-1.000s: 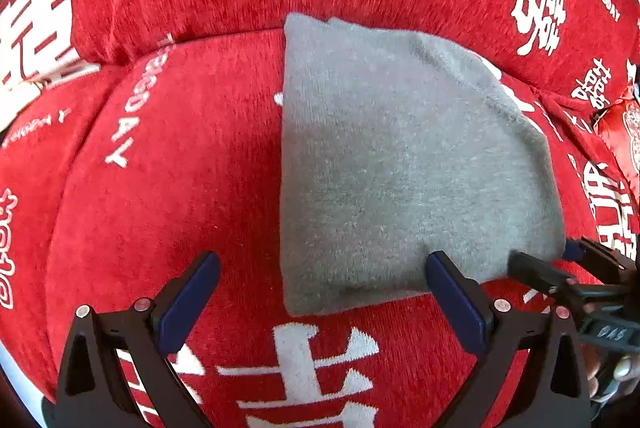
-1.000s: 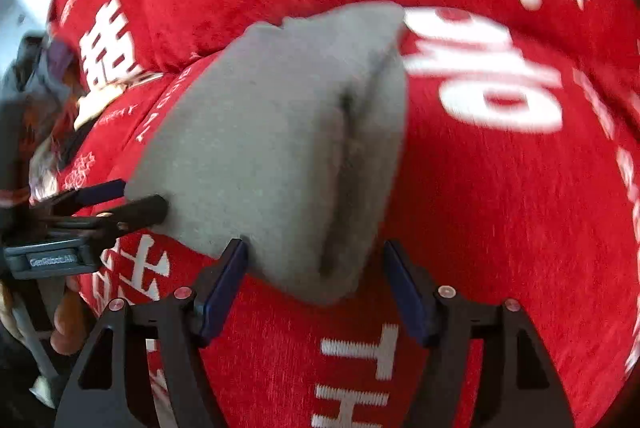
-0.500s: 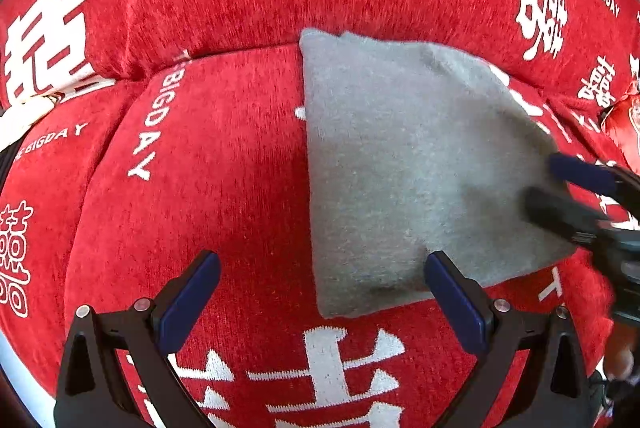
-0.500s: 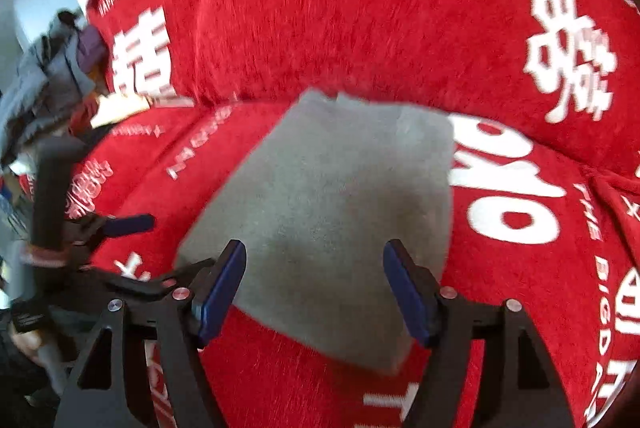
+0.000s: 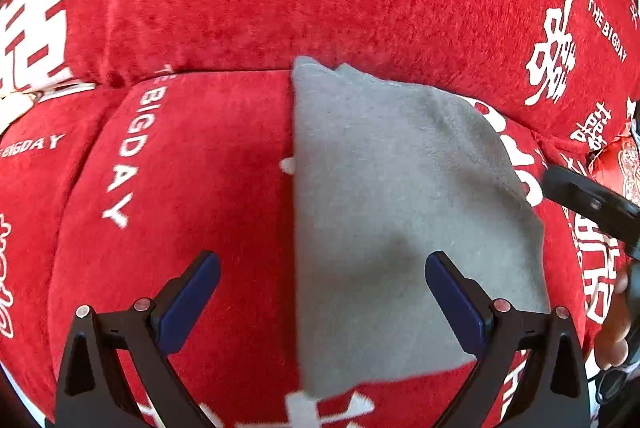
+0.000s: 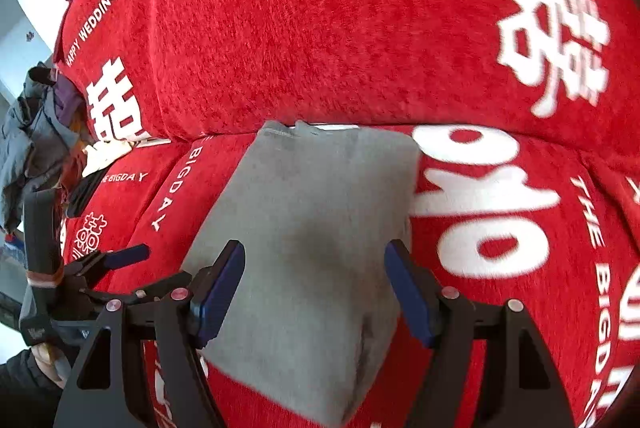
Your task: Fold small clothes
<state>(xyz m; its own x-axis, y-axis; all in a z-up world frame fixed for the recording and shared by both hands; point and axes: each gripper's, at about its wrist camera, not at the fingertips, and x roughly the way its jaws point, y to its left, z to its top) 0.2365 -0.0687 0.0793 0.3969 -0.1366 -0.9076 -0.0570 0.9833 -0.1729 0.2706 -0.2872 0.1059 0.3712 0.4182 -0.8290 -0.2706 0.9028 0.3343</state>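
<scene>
A folded grey garment (image 5: 400, 212) lies flat on the red sofa seat (image 5: 192, 188), its far edge against the backrest. My left gripper (image 5: 320, 292) hovers open above the garment's near left edge, nothing between its blue pads. In the right wrist view the same grey garment (image 6: 320, 228) shows a thick fold along its right side. Above its near end my right gripper (image 6: 316, 288) stands open, clear of the cloth. The left gripper (image 6: 116, 260) also appears at that view's left, and the right gripper's black finger (image 5: 580, 200) enters the left wrist view's right edge.
The red sofa cover with white lettering fills both views, with the backrest (image 6: 320, 28) rising behind the garment. A heap of grey and dark clothes (image 6: 36, 132) sits at the sofa's far left end. A red patterned item (image 5: 624, 168) lies at the right.
Both grippers have drawn back and up from the garment, which now lies flat and looks smaller in the right wrist view. The left gripper shifted so the garment sits more centred between its fingers.
</scene>
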